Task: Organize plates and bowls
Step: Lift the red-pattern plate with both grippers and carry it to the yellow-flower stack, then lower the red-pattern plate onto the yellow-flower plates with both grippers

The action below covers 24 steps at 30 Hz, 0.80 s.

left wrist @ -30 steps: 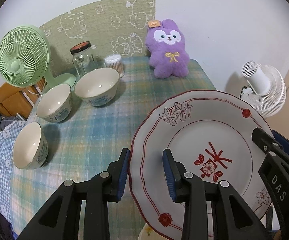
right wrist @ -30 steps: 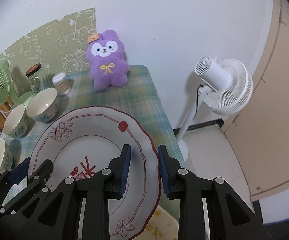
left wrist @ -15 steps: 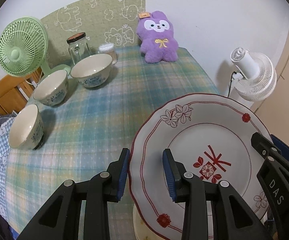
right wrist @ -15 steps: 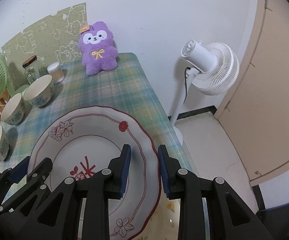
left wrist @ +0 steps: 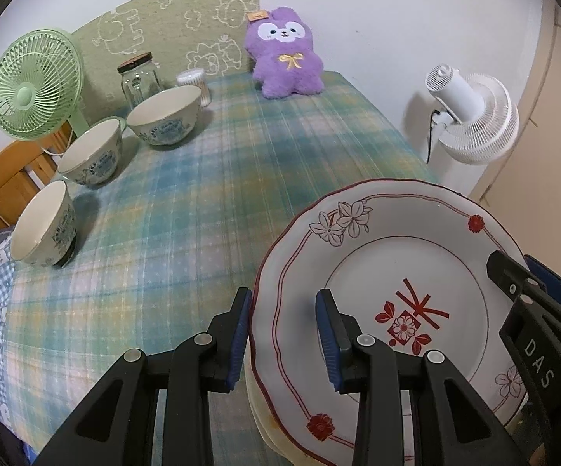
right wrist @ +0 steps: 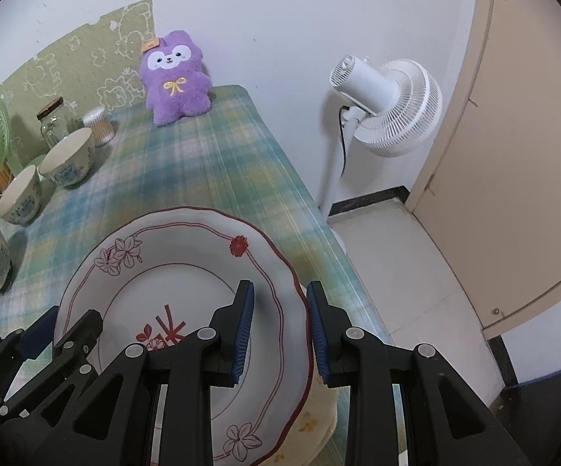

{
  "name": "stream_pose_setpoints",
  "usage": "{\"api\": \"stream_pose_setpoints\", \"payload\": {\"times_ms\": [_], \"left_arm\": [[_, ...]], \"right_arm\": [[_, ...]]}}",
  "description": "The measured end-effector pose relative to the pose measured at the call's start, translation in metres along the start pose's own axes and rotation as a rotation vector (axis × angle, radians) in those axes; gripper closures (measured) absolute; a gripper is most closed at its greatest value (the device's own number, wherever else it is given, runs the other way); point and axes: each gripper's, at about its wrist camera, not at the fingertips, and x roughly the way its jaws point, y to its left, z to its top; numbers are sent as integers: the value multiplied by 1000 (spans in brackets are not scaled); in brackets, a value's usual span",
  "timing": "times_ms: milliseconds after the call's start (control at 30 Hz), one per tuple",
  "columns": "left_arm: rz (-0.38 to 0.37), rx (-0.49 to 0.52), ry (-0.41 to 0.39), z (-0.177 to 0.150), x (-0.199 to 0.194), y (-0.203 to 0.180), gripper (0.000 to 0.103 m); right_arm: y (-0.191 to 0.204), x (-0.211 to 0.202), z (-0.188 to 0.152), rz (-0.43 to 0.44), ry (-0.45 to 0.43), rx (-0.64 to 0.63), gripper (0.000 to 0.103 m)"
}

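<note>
White plate [left wrist: 377, 256] with red flowers, green-blue plaid tablecloth [left wrist: 210, 209], purple plush [left wrist: 286, 58].

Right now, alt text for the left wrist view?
Left tongs and right tongs grip opposite rims of a red-flowered plate above a plaid tablecloth. Three bowls line the left side, a purple plush behind.

- Both views are evenly and softly lit by diffuse indoor light; no lamp or window is seen.
- Soft shadows are cast to the right of the bowls [left wrist: 43, 225] on the tablecloth [left wrist: 202, 202].
- A faint sheen is seen on the plate [left wrist: 416, 256]; no harsh glare is found.
- Strong fisheye bending is shown at the edges, with black corners.
- Focus is sharp; the wall [right wrist: 280, 19] looks slightly grainy.
</note>
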Motion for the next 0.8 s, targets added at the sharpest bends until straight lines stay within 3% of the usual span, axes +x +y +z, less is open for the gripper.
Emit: {"api": "stream_pose_setpoints", "payload": {"times_ms": [433, 800], "left_arm": [[4, 34, 40, -18, 12, -10, 70], [56, 67, 13, -21, 14, -15, 70]], "right_arm": [[-8, 15, -19, -22, 48, 11, 72], [-6, 24, -24, -21, 72, 1, 72]]}}
